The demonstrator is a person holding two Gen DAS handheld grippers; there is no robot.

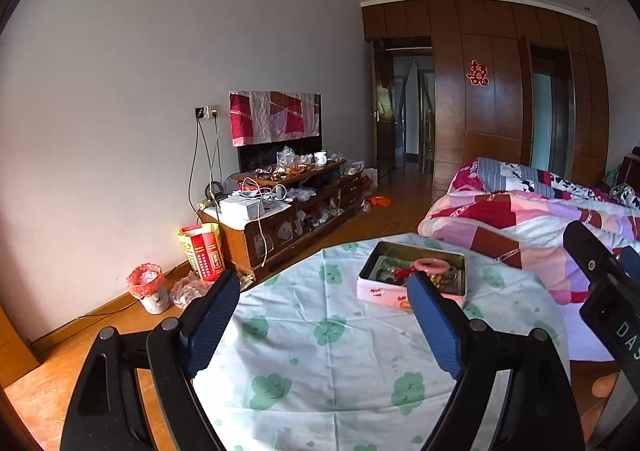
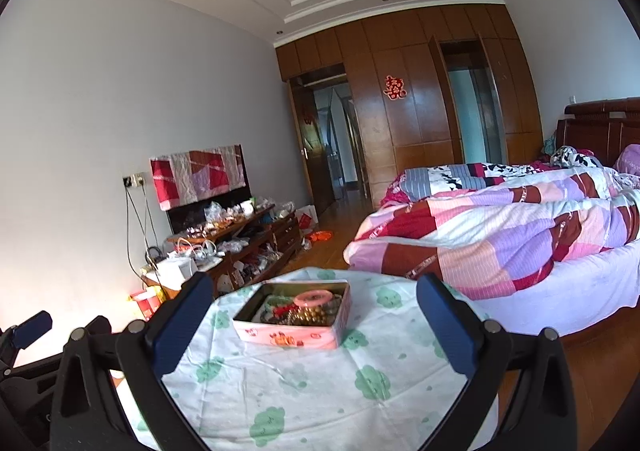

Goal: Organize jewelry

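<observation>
Right wrist view: an open pink tin (image 2: 294, 325) sits on the cloth-covered surface (image 2: 320, 383), heaped with jewelry: a pink bangle (image 2: 314, 296), brown beads (image 2: 312, 314), a red piece. The right hand-held gripper (image 2: 310, 327) hangs before it, released, holding nothing. The left hand-held gripper (image 1: 324, 321) is likewise spread and empty. All pieces lie inside the tin, none on the cloth, which fits either gathering done or sorting ahead

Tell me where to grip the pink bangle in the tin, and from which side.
Take the pink bangle by its raised near arc, coming from above. It lies on top of the beads in the open tin, so one finger can drop inside the ring. The right gripper is open and roughly lined up with the tin.
</observation>
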